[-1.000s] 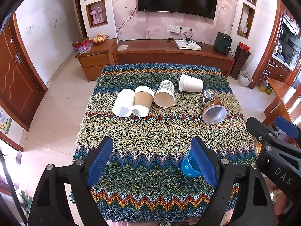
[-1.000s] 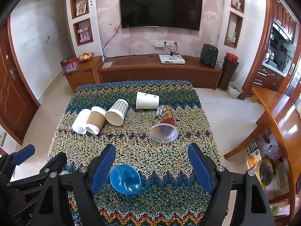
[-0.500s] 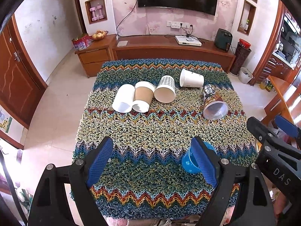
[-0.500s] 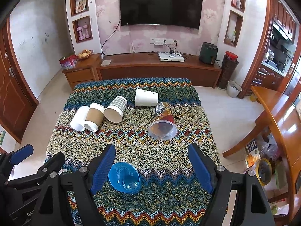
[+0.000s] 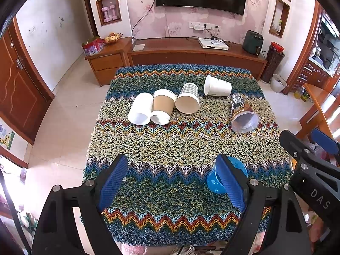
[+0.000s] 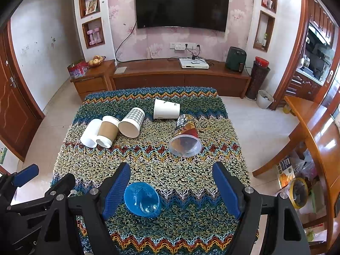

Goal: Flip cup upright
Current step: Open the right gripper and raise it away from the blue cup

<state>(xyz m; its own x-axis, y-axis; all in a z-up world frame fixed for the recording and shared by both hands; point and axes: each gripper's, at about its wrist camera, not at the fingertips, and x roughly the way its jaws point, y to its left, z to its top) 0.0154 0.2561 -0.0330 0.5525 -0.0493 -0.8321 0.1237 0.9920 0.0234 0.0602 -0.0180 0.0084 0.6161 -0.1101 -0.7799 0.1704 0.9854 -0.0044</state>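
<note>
**Six cups on their sides, both grippers empty**

A blue cup (image 6: 142,199) lies tipped near the worktop's (image 6: 180,170) front edge. The left gripper (image 5: 170,182) and right gripper (image 6: 172,191) hover above, jaws spread wide, pinching nothing. Five other cups (image 6: 131,122) lie toppled toward the far edge.

Both fisheye views are bright and evenly lit by daylight. Straight lines bow hard toward the edges, and black vignette fills the corners. The centre is sharp, down to the loops of the knitted tablecloth (image 5: 170,148). Glare streaks the polished wooden table (image 6: 318,131) at the right. The television (image 6: 182,6) shows dim reflections. Shadows under the cups are soft and short.
</note>
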